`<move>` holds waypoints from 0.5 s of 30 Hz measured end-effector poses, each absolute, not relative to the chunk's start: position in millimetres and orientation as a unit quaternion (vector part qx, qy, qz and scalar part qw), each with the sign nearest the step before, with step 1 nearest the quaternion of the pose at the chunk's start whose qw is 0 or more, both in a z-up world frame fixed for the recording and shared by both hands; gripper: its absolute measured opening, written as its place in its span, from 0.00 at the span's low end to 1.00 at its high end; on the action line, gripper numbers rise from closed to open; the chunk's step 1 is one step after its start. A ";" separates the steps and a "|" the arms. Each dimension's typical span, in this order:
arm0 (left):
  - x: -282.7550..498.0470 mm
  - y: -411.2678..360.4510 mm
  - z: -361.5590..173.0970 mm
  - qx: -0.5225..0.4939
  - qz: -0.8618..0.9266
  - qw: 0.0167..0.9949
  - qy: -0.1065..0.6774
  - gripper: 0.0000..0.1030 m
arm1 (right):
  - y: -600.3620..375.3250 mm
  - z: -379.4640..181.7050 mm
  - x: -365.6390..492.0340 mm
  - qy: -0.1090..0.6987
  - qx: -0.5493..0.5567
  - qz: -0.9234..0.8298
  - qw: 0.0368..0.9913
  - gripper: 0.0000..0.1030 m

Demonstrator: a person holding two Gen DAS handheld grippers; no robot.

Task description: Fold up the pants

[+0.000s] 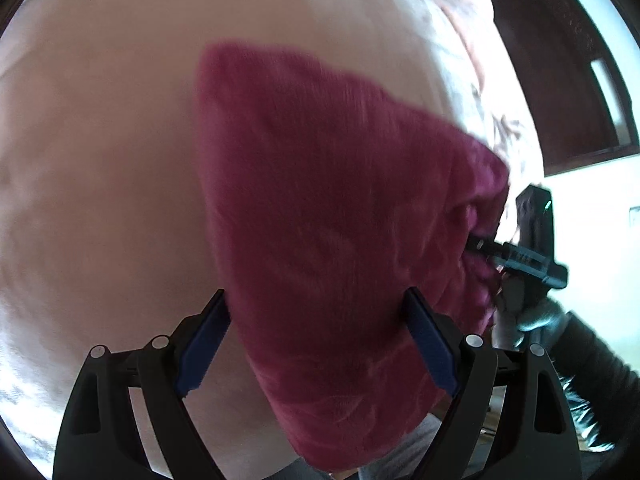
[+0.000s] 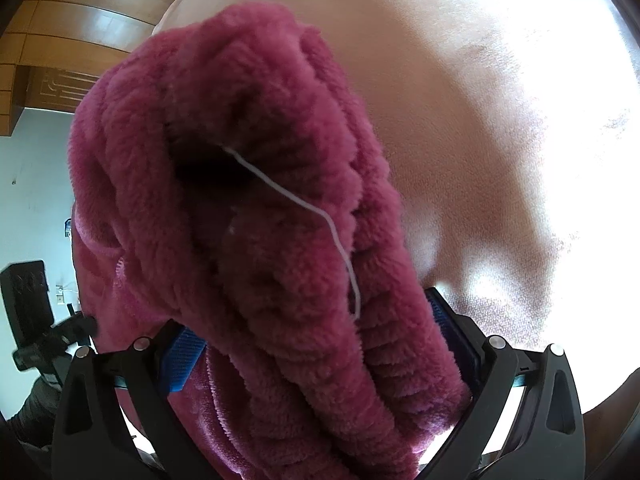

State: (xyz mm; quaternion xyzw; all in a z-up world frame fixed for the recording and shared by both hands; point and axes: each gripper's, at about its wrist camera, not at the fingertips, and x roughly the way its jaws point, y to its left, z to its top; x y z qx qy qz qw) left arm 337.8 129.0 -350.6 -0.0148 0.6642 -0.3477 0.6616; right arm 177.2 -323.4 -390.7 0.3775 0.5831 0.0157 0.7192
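Observation:
The pants (image 1: 332, 216) are fuzzy magenta fleece, held up above a pale pink bed sheet (image 1: 100, 160). My left gripper (image 1: 318, 336) has its blue pads on either side of the fabric's lower edge, gripping it. In the left wrist view the right gripper (image 1: 480, 246) bites into the fabric's right edge. In the right wrist view the ribbed waistband of the pants (image 2: 256, 208) fills the space between the right gripper's (image 2: 316, 348) blue pads; a white thread (image 2: 320, 216) hangs across it. The fingertips are partly hidden by fleece.
The bed sheet (image 2: 500, 100) spreads under both grippers. A patterned pink quilt (image 1: 460, 12) lies at the far side. A dark wooden cabinet (image 1: 560, 80) and wooden panels (image 2: 80, 20) stand by a white wall. A black chair (image 2: 24, 292) is at left.

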 end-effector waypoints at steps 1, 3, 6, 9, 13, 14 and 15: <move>335.7 127.7 -354.9 -0.014 -0.347 0.659 0.667 0.85 | -324.9 -391.0 176.1 0.584 0.377 0.016 0.719 0.98; 334.4 126.5 -366.0 -0.018 -0.343 0.656 0.672 0.89 | -323.8 -392.4 176.3 0.585 0.376 0.014 0.719 0.98; 340.9 129.9 -380.3 -0.032 -0.338 0.650 0.680 0.95 | -320.1 -392.1 176.9 0.586 0.375 0.013 0.718 0.98; 346.8 132.9 -396.9 -0.052 -0.336 0.635 0.694 0.95 | -317.2 -393.5 178.1 0.588 0.374 0.013 0.717 0.98; 348.2 134.3 -404.2 -0.071 -0.337 0.628 0.698 0.95 | -314.9 -393.2 179.7 0.590 0.376 0.010 0.715 0.96; 348.0 134.9 -405.6 -0.081 -0.337 0.625 0.699 0.95 | -314.8 -393.1 179.7 0.589 0.378 0.010 0.714 0.93; 347.8 135.2 -406.6 -0.088 -0.338 0.622 0.700 0.94 | -314.8 -393.5 179.4 0.588 0.381 0.012 0.713 0.91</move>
